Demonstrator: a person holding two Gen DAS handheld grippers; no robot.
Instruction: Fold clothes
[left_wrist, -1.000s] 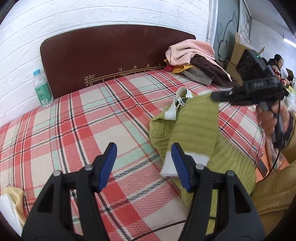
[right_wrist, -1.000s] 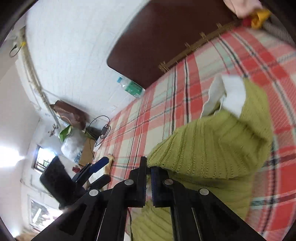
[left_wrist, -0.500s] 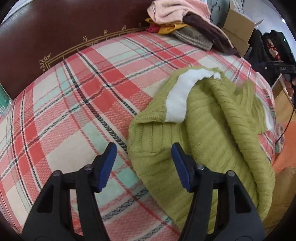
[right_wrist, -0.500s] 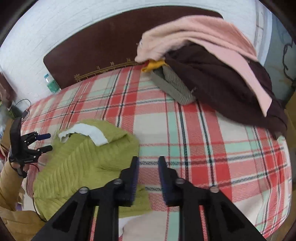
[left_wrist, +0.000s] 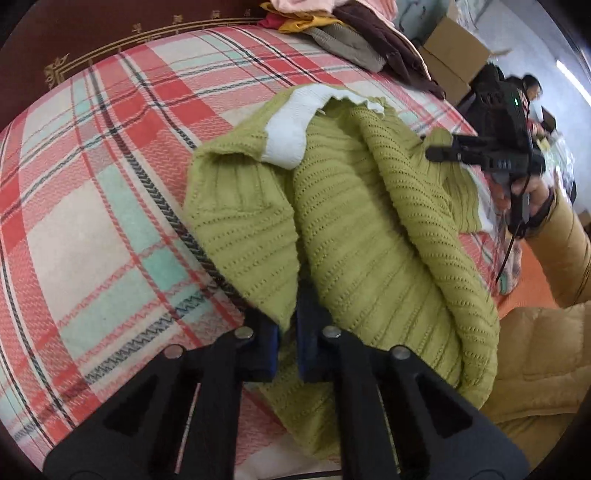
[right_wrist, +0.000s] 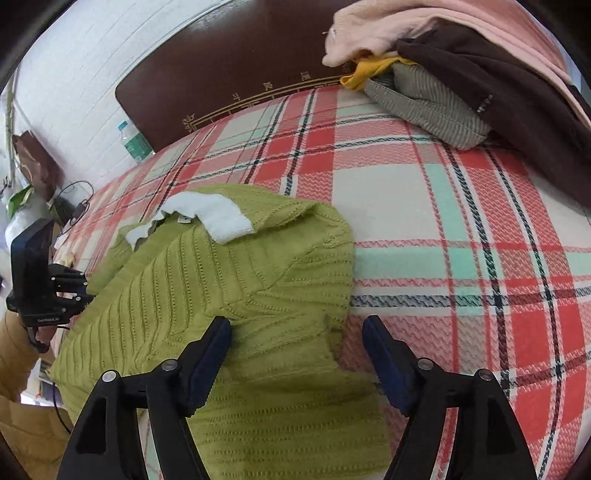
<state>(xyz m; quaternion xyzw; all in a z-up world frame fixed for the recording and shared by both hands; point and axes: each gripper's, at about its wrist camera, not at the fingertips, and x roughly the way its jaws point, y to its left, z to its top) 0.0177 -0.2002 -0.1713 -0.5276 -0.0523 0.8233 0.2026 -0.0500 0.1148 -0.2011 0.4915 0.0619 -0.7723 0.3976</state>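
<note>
A green knit sweater (left_wrist: 354, 206) with a white collar (left_wrist: 291, 129) lies bunched on the plaid bed (left_wrist: 92, 206). My left gripper (left_wrist: 286, 332) is shut on the sweater's near edge, with cloth draped over its blue pads. In the right wrist view the sweater (right_wrist: 236, 288) lies crumpled with the collar (right_wrist: 214, 216) at its far side. My right gripper (right_wrist: 295, 354) is open and empty, its jaws wide apart just above the sweater's near right part. The right gripper also shows in the left wrist view (left_wrist: 491, 155), and the left gripper in the right wrist view (right_wrist: 48, 291).
A pile of clothes, pink, brown, yellow and grey (right_wrist: 461, 62), sits at the bed's far right by the dark headboard (right_wrist: 229, 70). A water bottle (right_wrist: 135, 142) stands at the far left. Cardboard boxes (left_wrist: 450, 59) and a seated person (left_wrist: 530, 86) are beyond the bed.
My left gripper came down and closed on the sweater's edge. My right gripper let go of the sweater, swung round and opened wide over its near right part.
</note>
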